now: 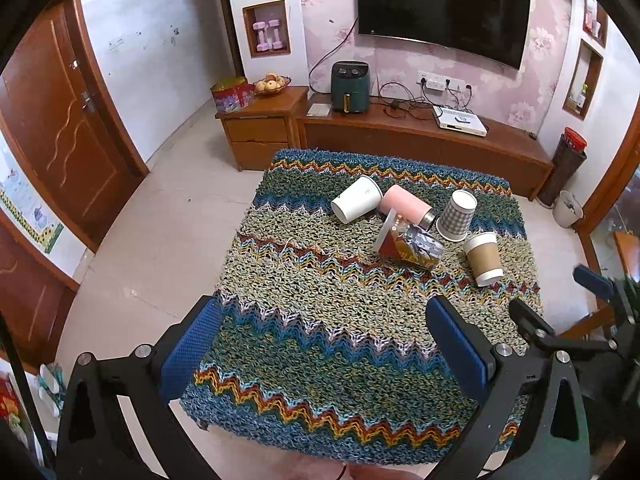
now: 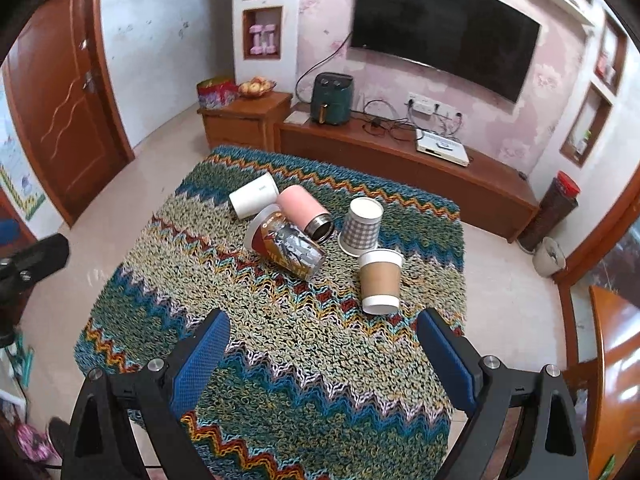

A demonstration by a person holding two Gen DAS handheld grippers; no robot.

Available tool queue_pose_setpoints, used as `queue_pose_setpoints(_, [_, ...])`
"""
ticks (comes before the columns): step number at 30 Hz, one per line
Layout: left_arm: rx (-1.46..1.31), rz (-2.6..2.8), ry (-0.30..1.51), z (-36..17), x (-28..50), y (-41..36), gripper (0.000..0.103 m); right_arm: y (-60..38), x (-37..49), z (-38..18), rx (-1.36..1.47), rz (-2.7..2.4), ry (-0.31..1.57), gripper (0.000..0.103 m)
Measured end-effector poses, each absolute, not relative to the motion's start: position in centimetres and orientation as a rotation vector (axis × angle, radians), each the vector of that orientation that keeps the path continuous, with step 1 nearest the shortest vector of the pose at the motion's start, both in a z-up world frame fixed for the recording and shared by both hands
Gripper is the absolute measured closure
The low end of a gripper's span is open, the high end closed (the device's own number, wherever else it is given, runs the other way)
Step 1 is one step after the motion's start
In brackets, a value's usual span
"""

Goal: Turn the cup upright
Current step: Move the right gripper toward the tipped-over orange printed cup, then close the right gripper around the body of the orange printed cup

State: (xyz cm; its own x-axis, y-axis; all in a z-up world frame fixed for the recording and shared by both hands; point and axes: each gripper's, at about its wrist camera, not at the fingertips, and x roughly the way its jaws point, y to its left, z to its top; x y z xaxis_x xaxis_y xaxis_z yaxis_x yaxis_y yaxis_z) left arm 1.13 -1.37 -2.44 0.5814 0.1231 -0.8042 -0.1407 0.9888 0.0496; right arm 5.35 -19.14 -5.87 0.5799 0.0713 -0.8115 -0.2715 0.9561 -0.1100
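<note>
I hold both grippers above the near edge of the table, which is covered by a knitted zigzag cloth (image 1: 320, 320). The left gripper (image 1: 324, 344) has its blue pads wide apart and nothing between them; the right gripper (image 2: 324, 348) is also spread wide and holds nothing.

Five cups are grouped toward the far right part of the tabletop. The white cup (image 1: 357, 199) lies on its side nearest the far edge, and the pink cup (image 1: 406, 206) with a metal rim lies just beside it, touching it. In front of them the printed cup (image 1: 408, 245) lies tilted, its white rim leaning against the pink one. The checked cup (image 1: 457, 216) stands upside down, its bottom facing up. The brown cup (image 1: 484, 258) with a white lid is nearest to the right edge – it also stands with its wide end down.

In the left view I see the mouth of the white cup; the right view shows only its closed bottom side. The right view shows the dark open mouth of the pink cup more clearly. The left view catches the right gripper at its right border – the right view shows only a blurred dark piece at its left border.
</note>
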Motion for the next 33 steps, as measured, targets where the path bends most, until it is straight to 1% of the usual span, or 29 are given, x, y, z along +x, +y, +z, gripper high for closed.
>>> queue_pose_setpoints(4, [-0.023,0.134,0.967,-3.4,2.3,-0.5,0.001,-17.3,7.7,-7.8,-0.288,0.234,0.95,0.008])
queue_pose_setpoints(9, [-0.017,0.126,0.989,-4.5,3.8,0.5,0.001,-15.2,11.9,-11.3,-0.325,0.266,1.015,0.008])
queue_pose_setpoints(15, [-0.029,0.123,1.033,-6.2,5.9,1.7,0.001,-12.7,16.7,-15.3,-0.43,0.278,1.05,0.009])
queue_pose_setpoints(20, [-0.035,0.133,1.062,-7.3,7.3,2.5,0.001,-11.3,20.6,-18.6,-0.502,0.291,1.134,0.009])
queue_pose_setpoints(27, [-0.042,0.145,1.101,-8.6,8.8,3.1,0.001,-10.4,23.6,-22.1,-0.568,0.325,1.216,0.009])
queue_pose_setpoints(32, [-0.044,0.151,1.115,-9.1,9.7,3.3,0.001,-9.8,24.5,-23.8,-0.593,0.343,1.25,0.012])
queue_pose_setpoints(33, [-0.045,0.152,1.118,-9.2,9.8,3.3,0.001,-9.7,24.7,-24.1,-0.59,0.347,1.259,0.014])
